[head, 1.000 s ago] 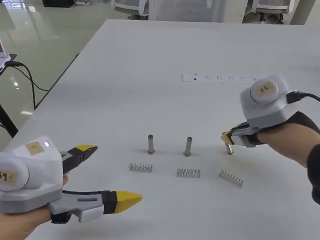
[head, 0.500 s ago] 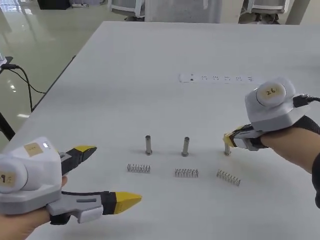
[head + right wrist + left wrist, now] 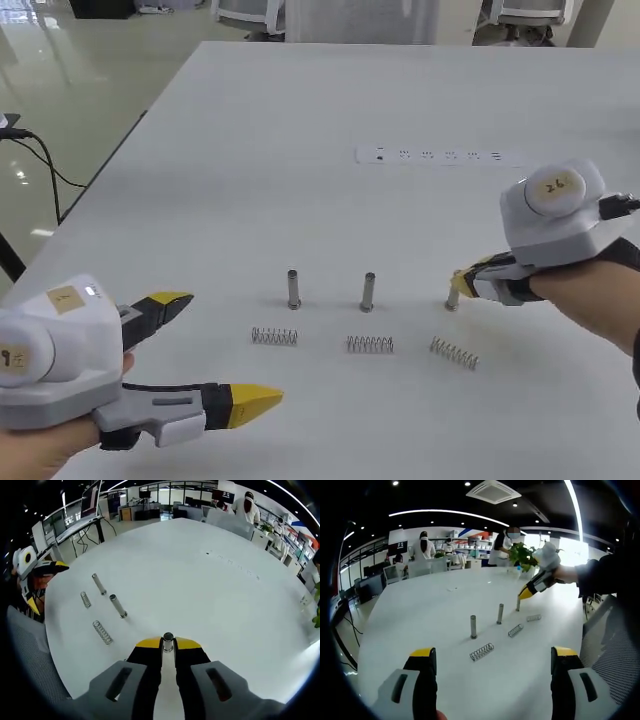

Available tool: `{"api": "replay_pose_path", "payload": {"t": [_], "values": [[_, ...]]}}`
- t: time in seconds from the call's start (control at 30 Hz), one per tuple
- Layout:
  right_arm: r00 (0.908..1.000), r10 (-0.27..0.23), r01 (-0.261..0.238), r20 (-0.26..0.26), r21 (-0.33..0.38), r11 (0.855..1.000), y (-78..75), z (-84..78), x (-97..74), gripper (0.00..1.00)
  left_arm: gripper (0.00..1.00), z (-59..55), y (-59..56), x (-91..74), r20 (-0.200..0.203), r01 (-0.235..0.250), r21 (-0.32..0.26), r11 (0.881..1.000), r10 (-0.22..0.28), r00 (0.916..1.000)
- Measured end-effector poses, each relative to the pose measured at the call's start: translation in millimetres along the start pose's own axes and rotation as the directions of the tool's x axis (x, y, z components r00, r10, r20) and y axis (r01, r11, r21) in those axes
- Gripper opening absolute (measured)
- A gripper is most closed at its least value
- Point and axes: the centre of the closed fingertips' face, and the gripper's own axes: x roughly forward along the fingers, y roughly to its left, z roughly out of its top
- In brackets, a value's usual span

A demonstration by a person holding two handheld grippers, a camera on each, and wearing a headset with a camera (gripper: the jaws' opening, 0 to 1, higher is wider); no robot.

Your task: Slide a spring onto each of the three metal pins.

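Steel-grey, the 3 metal pins stand upright in a row in the lower middle of the head view: the left pin, the middle pin and the right pin. Just below each of them 1 spring lies on its side: the left spring, the middle spring and the right spring. No spring is on a pin yet. This pairing seems made so that each spring has a short way to its own pin. At the right of the frame, the right gripper has its jaws together on the upper part of the right pin. We judge it holds the pin to steady or lift it for the spring, but we cannot tell if the base touches the surface. The left gripper, in the lower left corner, has its jaws wide apart and carries nothing. It is well apart from the springs, and we think it waits to take 1. The table is white and matte, with a white power strip in the upper right part. Around it is an open office: a glossy floor and a black cable at the left edge. In the left gripper view people stand at far desks near a green plant.
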Motion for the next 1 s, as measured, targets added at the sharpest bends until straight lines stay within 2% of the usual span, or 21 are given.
{"api": "replay_pose_path", "payload": {"t": [0.63,1.0], "values": [[1.0000,0.008,-0.008,-0.003,-0.008,1.000,3.8,-5.2,2.2,0.12,0.94,-2.0,1.6,-0.6,-0.002,0.003,0.001,1.000,-0.003,1.0000],[0.9999,0.009,-0.009,-0.010,-0.004,1.000,2.8,-14.2,-1.1,0.14,0.94,-2.6,1.2,-0.6,-0.004,0.006,0.004,1.000,-0.006,1.0000]]}}
